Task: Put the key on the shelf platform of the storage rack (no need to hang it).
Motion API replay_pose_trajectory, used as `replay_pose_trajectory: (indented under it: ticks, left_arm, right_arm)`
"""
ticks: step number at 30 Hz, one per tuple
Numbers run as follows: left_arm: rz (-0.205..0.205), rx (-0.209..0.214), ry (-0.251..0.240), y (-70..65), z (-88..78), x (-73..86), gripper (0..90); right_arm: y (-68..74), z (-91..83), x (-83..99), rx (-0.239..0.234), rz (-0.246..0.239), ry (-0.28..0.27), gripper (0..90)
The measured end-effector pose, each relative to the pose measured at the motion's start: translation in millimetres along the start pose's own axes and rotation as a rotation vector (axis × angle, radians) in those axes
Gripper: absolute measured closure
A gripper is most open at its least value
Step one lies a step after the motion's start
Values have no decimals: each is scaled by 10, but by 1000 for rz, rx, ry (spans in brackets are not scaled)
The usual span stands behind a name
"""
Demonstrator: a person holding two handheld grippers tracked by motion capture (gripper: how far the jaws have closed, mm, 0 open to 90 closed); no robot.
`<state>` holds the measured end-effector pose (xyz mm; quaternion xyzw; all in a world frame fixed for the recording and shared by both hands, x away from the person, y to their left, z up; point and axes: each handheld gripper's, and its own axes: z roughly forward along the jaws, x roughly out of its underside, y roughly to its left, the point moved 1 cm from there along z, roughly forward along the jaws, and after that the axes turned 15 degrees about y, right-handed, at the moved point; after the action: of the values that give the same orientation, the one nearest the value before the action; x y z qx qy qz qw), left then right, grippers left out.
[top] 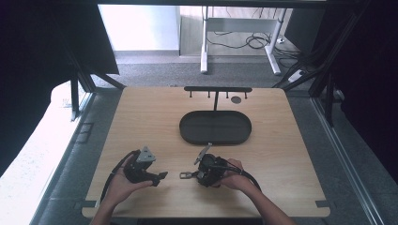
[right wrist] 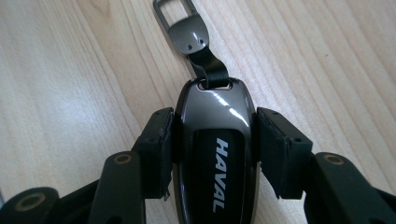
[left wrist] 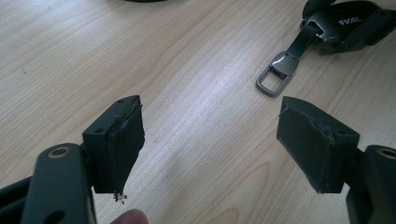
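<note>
Wooden table (top: pixel 141 117), lots of bare surface left and right of the oval black tray (top: pixel 215 127) at mid-back. Right gripper (right wrist: pixel 214 140) near the front edge, level with the tabletop, clenched on the key fob (right wrist: pixel 215 154): glossy dark grey shell, black panel lettered HAVAL, pads on both sides. Left gripper (left wrist: pixel 210 144) just beside it to the left, released, nothing between the jaws. The fob's short black strap and metal loop (left wrist: pixel 274 74) lie flat on the wood between the grippers.

Bare wood lies between the tools; the black tray (top: pixel 215 127) and rack (top: pixel 217 89) block the far side.
</note>
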<state>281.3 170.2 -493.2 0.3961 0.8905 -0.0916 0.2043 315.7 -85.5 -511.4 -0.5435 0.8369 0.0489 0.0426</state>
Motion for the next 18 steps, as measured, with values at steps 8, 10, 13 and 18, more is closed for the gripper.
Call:
replay_pose_trajectory:
  ticks: [8,10,13,18]
  left_arm:
    - [-5,-4,-6,2,-20,5,235]
    - [-2,-7,-8,8,-23,5,235]
    - [-2,-8,-6,11,-22,5,235]
    - [-2,-9,-4,7,-17,3,235]
  right_arm:
    - [-3,-217,7,-22,-10,-62,492]
    - [-5,-273,11,-19,-11,-79,493]
    - [-13,-362,15,-18,-15,-95,493]
    - [-24,-484,13,-3,-21,-111,493]
